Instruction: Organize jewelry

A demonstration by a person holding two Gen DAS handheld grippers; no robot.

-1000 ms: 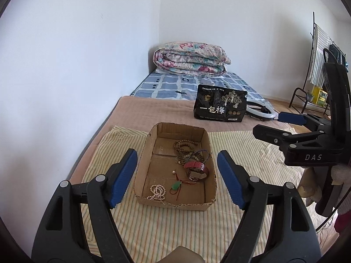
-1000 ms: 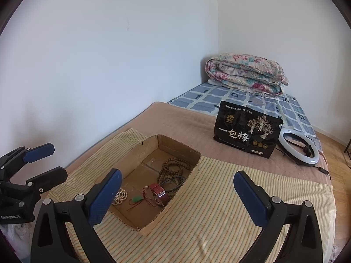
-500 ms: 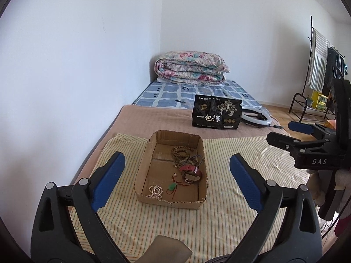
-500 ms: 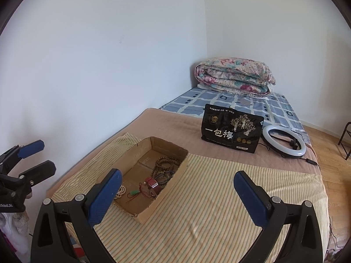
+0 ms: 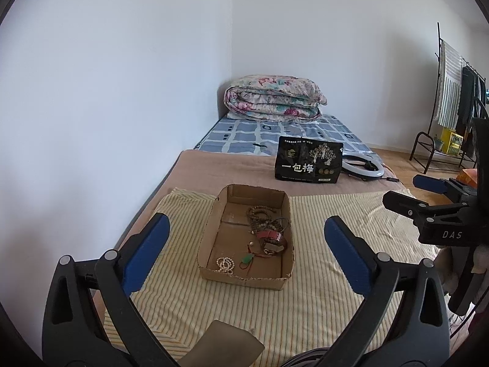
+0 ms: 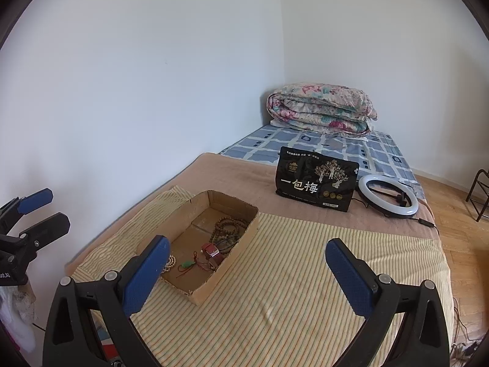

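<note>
Left gripper: jaws opening, nothing between them, held back from the cardboard box.
Right gripper: released, jaws wide and empty, over the striped cloth.
Jewelry: all in the box near the cloth's left edge; wooden bead strand toward the far wall, red watch by the right wall, green pendant and pearl bracelet at the near wall.
Step in hand: likely nothing left to gather.
Doing it well: withdraw without brushing the light box; keep cords untangled.
</note>
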